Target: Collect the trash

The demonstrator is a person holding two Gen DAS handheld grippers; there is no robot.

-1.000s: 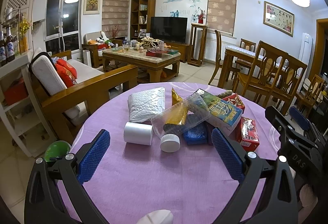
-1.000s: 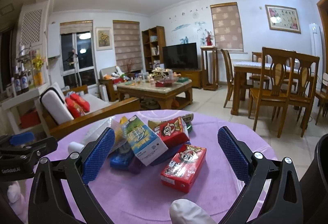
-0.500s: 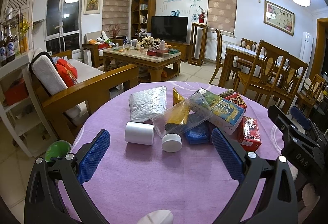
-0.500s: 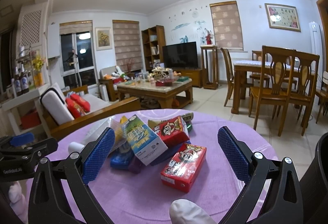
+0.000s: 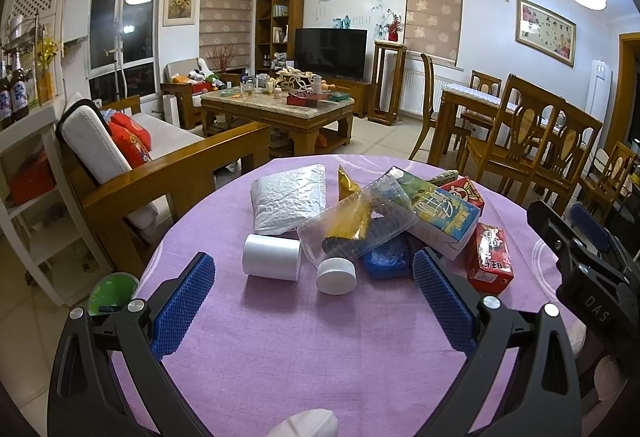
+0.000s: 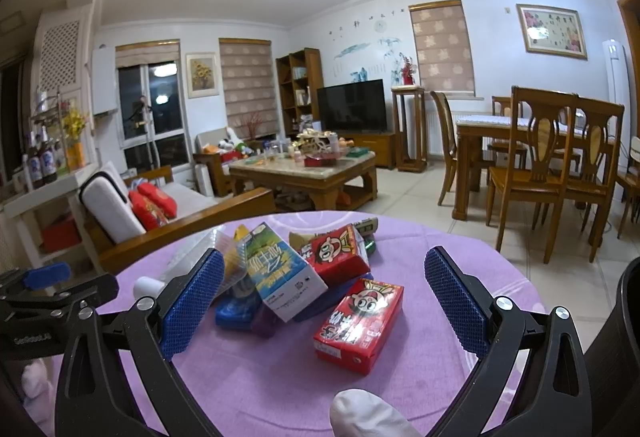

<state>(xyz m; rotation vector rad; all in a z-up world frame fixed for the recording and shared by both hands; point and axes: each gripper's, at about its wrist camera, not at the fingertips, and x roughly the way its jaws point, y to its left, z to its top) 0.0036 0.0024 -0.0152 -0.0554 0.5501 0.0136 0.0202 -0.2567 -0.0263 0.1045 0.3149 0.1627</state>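
Blue packet [image 5: 386, 260] half under pile.

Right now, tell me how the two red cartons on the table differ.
The near red carton lies flat on the purple tablecloth, apart from the heap; the far red carton sits tilted, propped in the pile beside the blue-green carton. Both show the same cartoon face.

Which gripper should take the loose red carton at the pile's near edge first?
Right. The right gripper is open with the red carton lying directly between its pads; from the left gripper that carton sits off to the side.
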